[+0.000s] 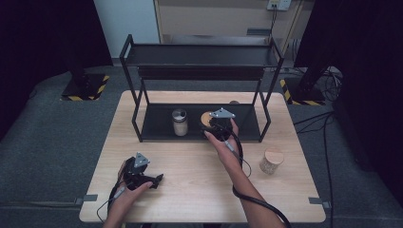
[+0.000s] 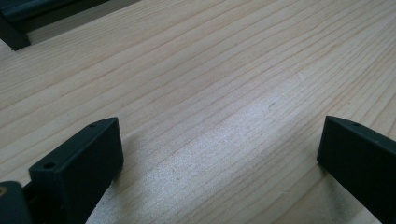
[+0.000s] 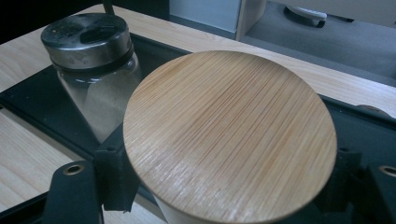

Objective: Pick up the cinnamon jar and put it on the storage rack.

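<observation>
The right claw [image 3: 229, 186] is being kept clenched on a jar with a bamboo lid [image 3: 229, 135]; the two black jaws are pressing against opposite sides just under the lid, so that the jar is being carried upright and its contents are being kept level. In the high view the right claw [image 1: 215, 127] is being held at the front edge of the black rack's lower shelf [image 1: 157, 127], which suggests the jar is being brought in to stand there. Just beside it, apart from it, a glass shaker with a metal cap [image 3: 91, 60] is already standing upright on that shelf, seemingly as the first item of a row being formed. A second bamboo-lidded jar [image 1: 271, 160] is waiting on the bench [image 1: 199, 190] at the right, well apart from the rack, probably as the next item. The left claw [image 2: 219, 158] is being rested low over bare bench wood, released, its jaws standing wide with nothing between them; in the high view this left claw [image 1: 142, 178] is being kept clear of the working hand.
</observation>
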`<state>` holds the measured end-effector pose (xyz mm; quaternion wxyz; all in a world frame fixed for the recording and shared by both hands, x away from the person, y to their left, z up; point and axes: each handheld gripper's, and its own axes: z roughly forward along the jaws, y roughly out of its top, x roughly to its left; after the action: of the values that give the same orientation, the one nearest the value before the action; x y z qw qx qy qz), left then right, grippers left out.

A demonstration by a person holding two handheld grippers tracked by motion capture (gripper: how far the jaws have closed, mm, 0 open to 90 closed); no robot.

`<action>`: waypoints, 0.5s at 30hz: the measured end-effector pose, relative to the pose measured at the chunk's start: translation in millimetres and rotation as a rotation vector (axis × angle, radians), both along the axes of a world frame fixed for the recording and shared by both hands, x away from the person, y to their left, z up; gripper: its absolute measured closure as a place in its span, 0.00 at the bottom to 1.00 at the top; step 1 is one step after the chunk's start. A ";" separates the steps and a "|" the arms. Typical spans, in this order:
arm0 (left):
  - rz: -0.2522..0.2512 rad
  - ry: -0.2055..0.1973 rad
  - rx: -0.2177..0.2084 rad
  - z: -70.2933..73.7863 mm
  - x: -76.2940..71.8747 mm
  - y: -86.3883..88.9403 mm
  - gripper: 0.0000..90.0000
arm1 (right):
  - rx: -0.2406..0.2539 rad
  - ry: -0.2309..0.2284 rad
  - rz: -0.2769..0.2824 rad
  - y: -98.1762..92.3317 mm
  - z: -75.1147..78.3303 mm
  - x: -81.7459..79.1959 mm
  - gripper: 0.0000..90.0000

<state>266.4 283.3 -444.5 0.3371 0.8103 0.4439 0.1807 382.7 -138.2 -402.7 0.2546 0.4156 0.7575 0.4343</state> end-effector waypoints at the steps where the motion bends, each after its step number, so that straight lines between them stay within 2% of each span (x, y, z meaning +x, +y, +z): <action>1: 0.000 0.000 0.000 0.0 0.0 0.0 0.00 | -0.001 -0.001 -0.001 0.6 -0.1 1.1 0.29; 15: 0.000 0.000 0.000 0.0 -0.1 0.0 0.00 | -0.001 0.005 -0.025 5.2 -1.4 14.8 0.29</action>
<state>266.3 283.2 -444.6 0.3371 0.8102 0.4440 0.1809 397.5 -133.0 -404.0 0.2584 0.4262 0.7529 0.4299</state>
